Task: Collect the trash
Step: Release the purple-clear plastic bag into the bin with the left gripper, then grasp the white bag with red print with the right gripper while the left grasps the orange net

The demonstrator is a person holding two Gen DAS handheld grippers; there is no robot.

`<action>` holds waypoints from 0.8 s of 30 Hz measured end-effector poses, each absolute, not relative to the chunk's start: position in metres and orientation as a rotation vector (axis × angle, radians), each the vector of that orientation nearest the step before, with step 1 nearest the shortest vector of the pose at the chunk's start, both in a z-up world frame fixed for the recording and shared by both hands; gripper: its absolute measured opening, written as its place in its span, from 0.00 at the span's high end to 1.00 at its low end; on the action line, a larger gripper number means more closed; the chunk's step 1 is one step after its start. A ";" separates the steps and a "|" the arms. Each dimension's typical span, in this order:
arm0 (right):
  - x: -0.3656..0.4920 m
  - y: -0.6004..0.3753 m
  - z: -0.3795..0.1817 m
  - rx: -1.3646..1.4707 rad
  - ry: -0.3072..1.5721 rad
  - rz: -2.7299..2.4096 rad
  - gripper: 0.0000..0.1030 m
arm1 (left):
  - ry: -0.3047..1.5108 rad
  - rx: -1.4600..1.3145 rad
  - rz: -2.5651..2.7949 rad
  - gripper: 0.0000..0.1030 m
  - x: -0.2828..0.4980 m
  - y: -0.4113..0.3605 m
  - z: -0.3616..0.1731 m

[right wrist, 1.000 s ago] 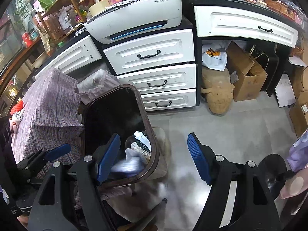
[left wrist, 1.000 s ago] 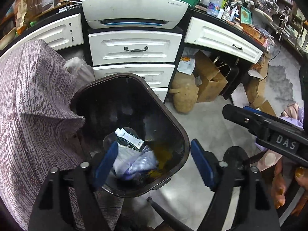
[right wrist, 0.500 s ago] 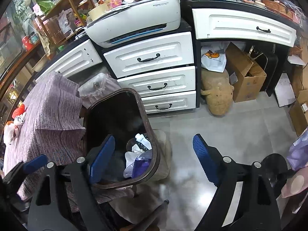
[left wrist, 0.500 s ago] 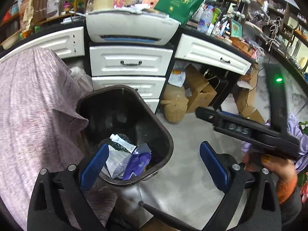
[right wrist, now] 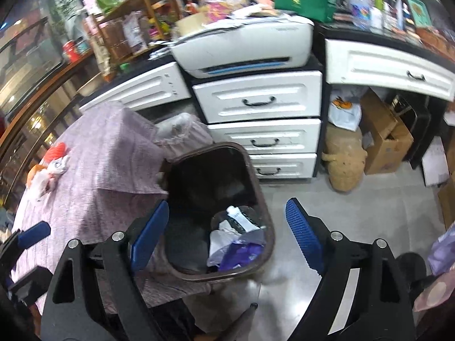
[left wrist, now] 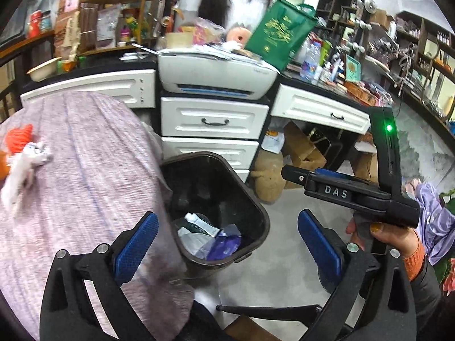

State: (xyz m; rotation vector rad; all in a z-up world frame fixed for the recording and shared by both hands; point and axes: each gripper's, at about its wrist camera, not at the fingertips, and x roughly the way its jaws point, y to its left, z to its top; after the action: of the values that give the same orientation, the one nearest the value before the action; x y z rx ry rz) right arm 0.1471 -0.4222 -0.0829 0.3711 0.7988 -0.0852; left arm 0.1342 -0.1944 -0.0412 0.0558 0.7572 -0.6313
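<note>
Left wrist view: the left gripper (left wrist: 227,244) is seen spread wide, nothing held between its blue pads (left wrist: 136,245). The right gripper (right wrist: 227,234) is likewise spread and empty above the bin (right wrist: 263,207). Inside the bin, a tube (left wrist: 199,221), white paper (right wrist: 220,234) and a purple wrapper (right wrist: 241,253) are piled. Beside it, crumpled trash (left wrist: 24,162) is left on the cloth-covered table (left wrist: 85,176). Drawers (right wrist: 261,113) and a printer (left wrist: 216,78) are seen behind.

A white printer (left wrist: 216,78) sits above white drawers (left wrist: 213,119).
</note>
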 end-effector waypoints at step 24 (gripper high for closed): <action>0.189 -0.261 -0.023 0.146 0.730 0.307 0.14 | 0.749 -0.006 -0.242 0.06 0.153 -0.015 -0.042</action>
State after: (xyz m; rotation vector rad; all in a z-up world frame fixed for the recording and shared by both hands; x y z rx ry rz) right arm 0.1892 -0.2607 -0.0226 0.1459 0.7303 0.3072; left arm 0.1530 -0.0146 -0.0420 -0.0061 0.7492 -0.2424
